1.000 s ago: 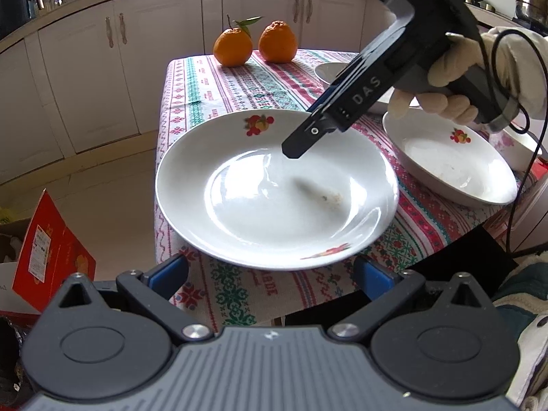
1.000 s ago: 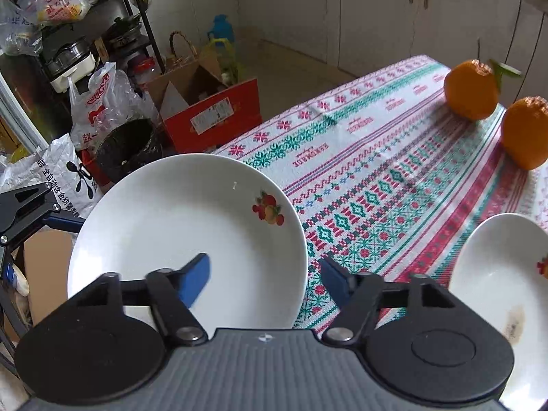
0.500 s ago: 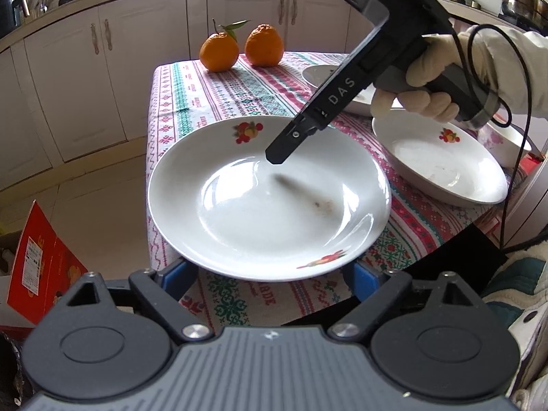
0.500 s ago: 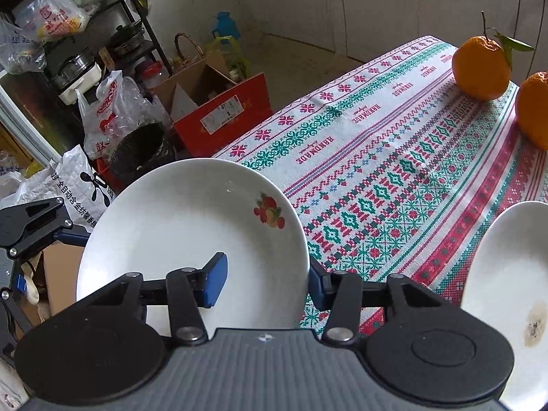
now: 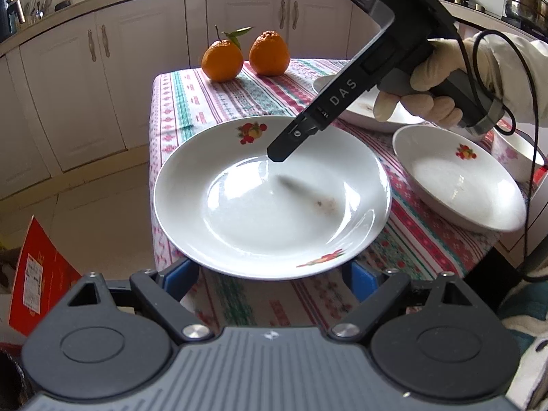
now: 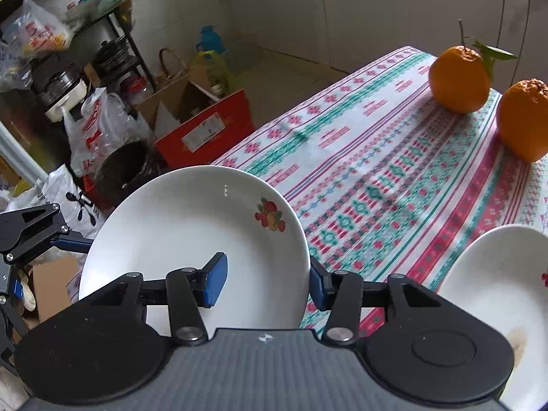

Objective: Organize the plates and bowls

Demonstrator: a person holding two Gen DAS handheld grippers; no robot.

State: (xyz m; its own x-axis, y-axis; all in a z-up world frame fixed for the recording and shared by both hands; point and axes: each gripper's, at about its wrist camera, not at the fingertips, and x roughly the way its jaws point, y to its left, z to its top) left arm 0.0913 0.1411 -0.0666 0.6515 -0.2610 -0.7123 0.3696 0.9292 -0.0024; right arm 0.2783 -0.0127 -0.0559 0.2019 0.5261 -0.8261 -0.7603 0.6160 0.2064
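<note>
left gripper (image 5: 270, 275): sits right at the near rim of the big plate, blue pads spread wide either side and below the rim, so released, not gripping. Looks like it's parked there to steady or take the plate, but that's my guess.

big plate (image 5: 274, 202): on the near corner of the desk (image 5: 212, 109), near rim hanging out past the edge, which is probably why it's easy to get fingers around. Small brown smudge in the well.

right gripper (image 6: 265, 282): comes down at a steep slant from the right, gloved hand (image 5: 428, 99) up high behind it. One pad is over the plate's well, the other outside the rim, so it straddles the rim. Gap between pads is clear, so not clamped yet.

second plate (image 5: 459, 185): just right of the big one, on the desk, a faint stain in it. Likely the stacking partner.

third plate (image 5: 346, 102): further back, mostly hidden behind the right gripper.

oranges (image 5: 245, 56): two at the far end, well clear.
</note>
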